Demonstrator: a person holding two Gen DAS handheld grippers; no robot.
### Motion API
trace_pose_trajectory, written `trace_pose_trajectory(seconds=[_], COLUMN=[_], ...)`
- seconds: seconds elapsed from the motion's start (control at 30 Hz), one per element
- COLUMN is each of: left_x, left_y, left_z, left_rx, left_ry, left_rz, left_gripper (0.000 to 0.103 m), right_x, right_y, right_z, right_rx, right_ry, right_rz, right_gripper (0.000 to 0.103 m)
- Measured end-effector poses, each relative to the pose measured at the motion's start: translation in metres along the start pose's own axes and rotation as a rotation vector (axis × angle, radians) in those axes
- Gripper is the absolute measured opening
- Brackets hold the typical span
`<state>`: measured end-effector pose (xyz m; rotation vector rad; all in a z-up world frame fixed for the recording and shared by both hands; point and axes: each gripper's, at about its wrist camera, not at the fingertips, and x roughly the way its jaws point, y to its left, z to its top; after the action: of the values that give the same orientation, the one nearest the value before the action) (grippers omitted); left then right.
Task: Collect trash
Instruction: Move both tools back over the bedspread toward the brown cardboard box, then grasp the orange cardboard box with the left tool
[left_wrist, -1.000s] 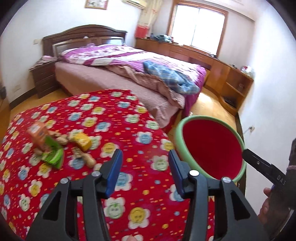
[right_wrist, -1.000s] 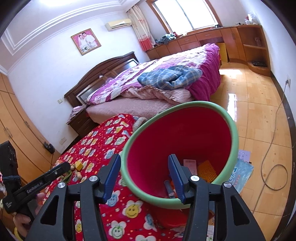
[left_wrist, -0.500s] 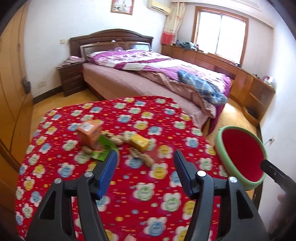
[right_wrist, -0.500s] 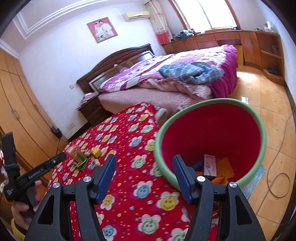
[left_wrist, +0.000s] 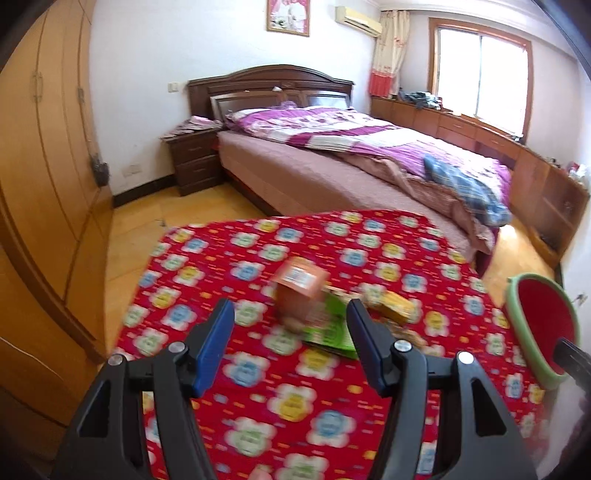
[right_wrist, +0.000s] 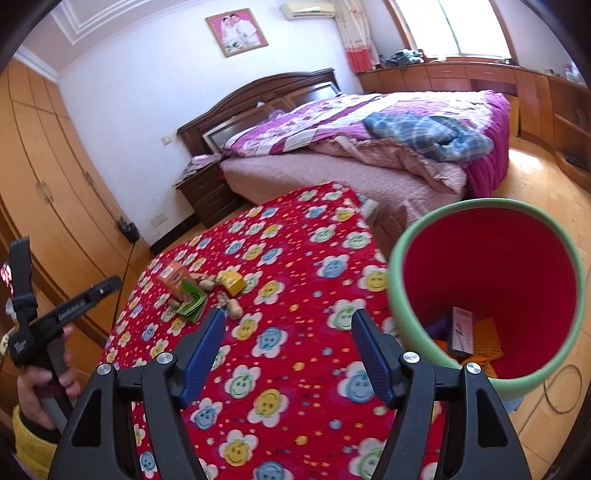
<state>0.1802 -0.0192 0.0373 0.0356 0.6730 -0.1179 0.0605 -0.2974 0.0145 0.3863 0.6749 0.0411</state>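
Note:
Trash lies in a small heap on the red flowered tablecloth (left_wrist: 258, 387): an orange carton (left_wrist: 299, 291), a green packet (left_wrist: 327, 328), a yellow box (left_wrist: 397, 308) and peanut shells (right_wrist: 232, 306). My left gripper (left_wrist: 290, 332) is open with nothing between its fingers, a little short of the carton. A red bin with a green rim (right_wrist: 491, 288) stands at the table's right edge, with several discarded items at its bottom. My right gripper (right_wrist: 288, 338) hangs over the cloth between heap and bin; its jaws are opening and nothing is between them. The same heap's carton (right_wrist: 173, 278) shows in the right wrist view.
A bed (left_wrist: 369, 162) with purple bedding and a blue plaid blanket (right_wrist: 424, 134) stands beyond the table. A wooden wardrobe (left_wrist: 44, 166) runs along the left, a nightstand (left_wrist: 194, 162) sits by the headboard. A cable (right_wrist: 561, 387) lies on the wood floor by the bin.
Both grippers swung left from the bin toward the trash heap. The heap now sits just ahead of the left fingers. Both pairs of jaws stand wider than a second ago.

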Motion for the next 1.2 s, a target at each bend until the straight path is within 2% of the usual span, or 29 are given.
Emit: trace_pose_trajectory(seconds=[0.1,0.23,0.43,0.8,1.2], left_x=[0.008,0.022,0.053,0.096,0.127], left_y=[0.022,0.041,0.051,0.031,0.005], left_z=[0.006,0.009,0.003,0.010,0.008], left_rx=[-0.013,-0.033,-0.054,-0.035,0.008], left_ry=[0.003,0.018,0.077,0.106,0.126], left_rz=[0.040,0.058,0.039,-0.073,-0.150], left_gripper=[0.063,0.063,0.063,0.063,0.063], right_x=[0.012,0.029,0.055,0.099,0.119], right_y=[0.012,0.024,0.032,0.031,0.022], right_z=[0.002,0.007,0.017,0.023,0.020], right_rx=[-0.020,-0.038,-0.033,-0.026,-0.015], right_ry=[0.018,0.036,0.055,0.107,0.148], right_rz=[0.009,0.012,0.003,-0.016,-0.034], right_gripper=[0.072,0.072,0.072,0.072,0.072])
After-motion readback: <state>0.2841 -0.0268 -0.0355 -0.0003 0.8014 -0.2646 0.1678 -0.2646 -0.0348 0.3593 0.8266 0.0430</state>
